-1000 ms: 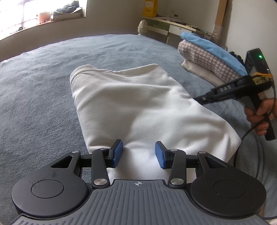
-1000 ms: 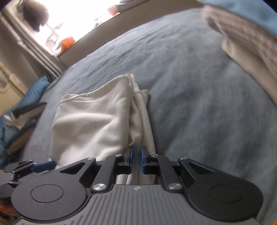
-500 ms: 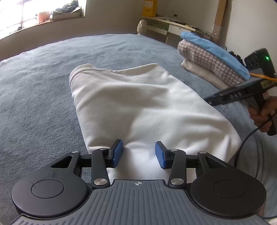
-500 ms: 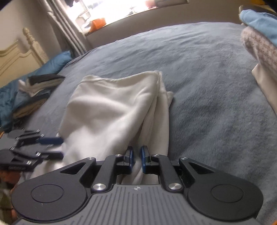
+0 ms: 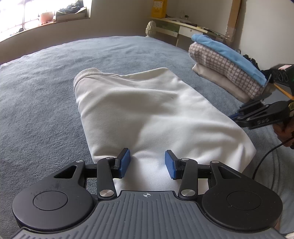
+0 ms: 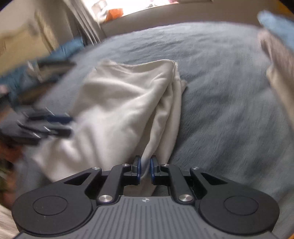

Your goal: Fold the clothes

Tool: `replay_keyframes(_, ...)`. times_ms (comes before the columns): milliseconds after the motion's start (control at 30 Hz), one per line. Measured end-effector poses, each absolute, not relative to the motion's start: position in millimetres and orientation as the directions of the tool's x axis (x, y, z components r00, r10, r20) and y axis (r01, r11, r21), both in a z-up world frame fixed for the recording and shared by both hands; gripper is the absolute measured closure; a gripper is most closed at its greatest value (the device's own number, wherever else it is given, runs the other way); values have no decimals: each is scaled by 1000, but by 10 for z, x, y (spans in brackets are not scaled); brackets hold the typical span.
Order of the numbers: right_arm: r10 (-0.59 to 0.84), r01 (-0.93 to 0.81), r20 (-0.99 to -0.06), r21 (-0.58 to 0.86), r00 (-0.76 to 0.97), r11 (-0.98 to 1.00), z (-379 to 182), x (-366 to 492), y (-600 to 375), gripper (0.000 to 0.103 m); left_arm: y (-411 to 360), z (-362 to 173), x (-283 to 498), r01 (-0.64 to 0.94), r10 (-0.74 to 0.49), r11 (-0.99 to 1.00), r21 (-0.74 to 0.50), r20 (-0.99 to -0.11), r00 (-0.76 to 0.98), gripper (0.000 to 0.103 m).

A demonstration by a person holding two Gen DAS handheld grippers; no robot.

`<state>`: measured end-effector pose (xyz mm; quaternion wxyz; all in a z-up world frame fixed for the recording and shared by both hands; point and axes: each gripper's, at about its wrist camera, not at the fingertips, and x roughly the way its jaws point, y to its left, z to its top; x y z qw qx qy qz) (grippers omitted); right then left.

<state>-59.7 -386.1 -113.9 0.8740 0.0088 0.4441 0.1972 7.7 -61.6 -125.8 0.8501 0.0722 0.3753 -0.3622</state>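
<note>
Garment (image 5: 147,110): one (stack (image 5: 226,60) of seemingly three)

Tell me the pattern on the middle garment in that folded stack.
The middle garment has a small pink-and-white houndstooth-like check; the left wrist view shows it best.

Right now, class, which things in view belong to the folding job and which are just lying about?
In the job:
cream folded fabric garment
right gripper, shut on its edge
left gripper, open over it

Lying about:
stack of folded clothes
yellow box
</note>
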Motion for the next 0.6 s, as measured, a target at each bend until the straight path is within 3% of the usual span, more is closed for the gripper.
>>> replay_keyframes(100, 300, -370, -782, 96, 546, 924, -1083, -636, -3725, 93, -594, -1183, 84, 679, -551, 722, -132, -703, 449, 61)
replay_keyframes(200, 303, -326, -773, 133, 558, 936, -1027, -690, -3797, 92, -640, -984, 115, 727, -580, 678, -111, -688, 436, 61)
replay_keyframes(300, 375, -218, -722, 306, 581, 927, -1039, -735, -4019, 92, -742, -782, 173, 778, -620, 619, -107, -675, 400, 60)
replay_keyframes(400, 453, -99, -641, 509, 620, 855, -1110, -760, -4273, 92, -1099, -758, 337, 814, -636, 556, -170, -718, 285, 59)
replay_keyframes(600, 455, 54, -544, 681, 705, 730, -1283, -750, -4614, 92, -1732, -982, 674, 756, -598, 563, -333, -796, 95, 59)
